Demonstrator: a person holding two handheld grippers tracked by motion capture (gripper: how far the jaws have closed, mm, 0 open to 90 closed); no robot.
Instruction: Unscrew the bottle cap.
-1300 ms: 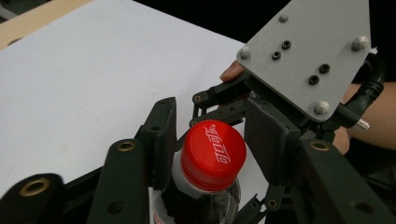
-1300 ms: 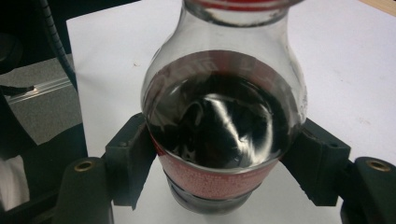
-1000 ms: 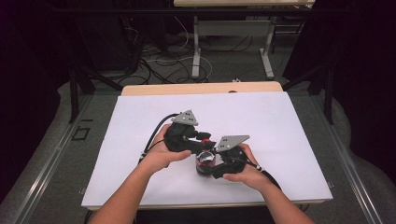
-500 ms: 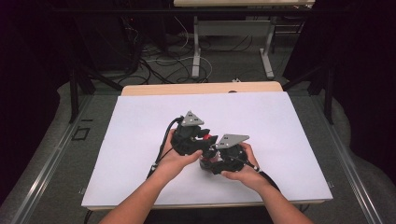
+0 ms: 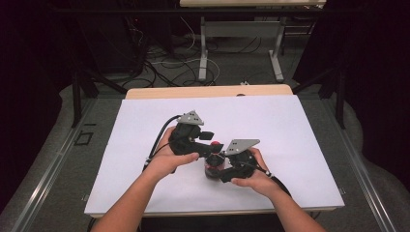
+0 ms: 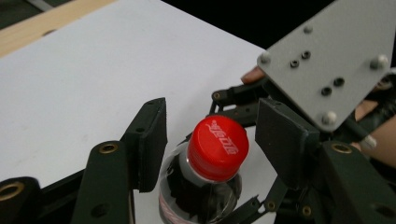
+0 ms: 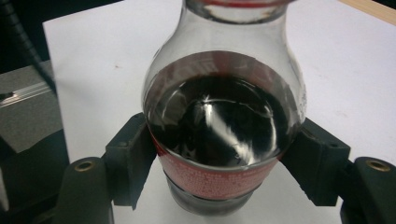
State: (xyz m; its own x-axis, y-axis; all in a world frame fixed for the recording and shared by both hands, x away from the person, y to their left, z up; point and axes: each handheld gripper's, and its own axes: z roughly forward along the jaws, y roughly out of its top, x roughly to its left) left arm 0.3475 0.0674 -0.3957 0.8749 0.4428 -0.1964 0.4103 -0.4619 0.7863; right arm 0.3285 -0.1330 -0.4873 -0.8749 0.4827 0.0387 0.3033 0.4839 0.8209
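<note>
A small cola bottle (image 5: 212,164) with a red cap (image 5: 216,145) stands upright on the white table (image 5: 290,125). My right gripper (image 5: 213,170) is shut on the bottle's body; in the right gripper view its black pads (image 7: 133,156) press the red-labelled belly of the bottle (image 7: 224,121) from both sides. My left gripper (image 5: 212,147) comes in from the left at cap height. In the left gripper view the left gripper (image 6: 215,140) straddles the red cap (image 6: 217,147), open, with a gap on each side. The right gripper's grey plate (image 6: 327,60) shows behind.
A wooden strip (image 5: 208,92) runs along the table's far edge. Beyond it are table legs (image 5: 203,48) and loose cables (image 5: 159,63) on the floor. White tabletop extends on every side of the hands.
My left gripper has moved right and closer to the bottle, so its jaws now stand either side of the cap. The right gripper has kept hold of the bottle in place.
</note>
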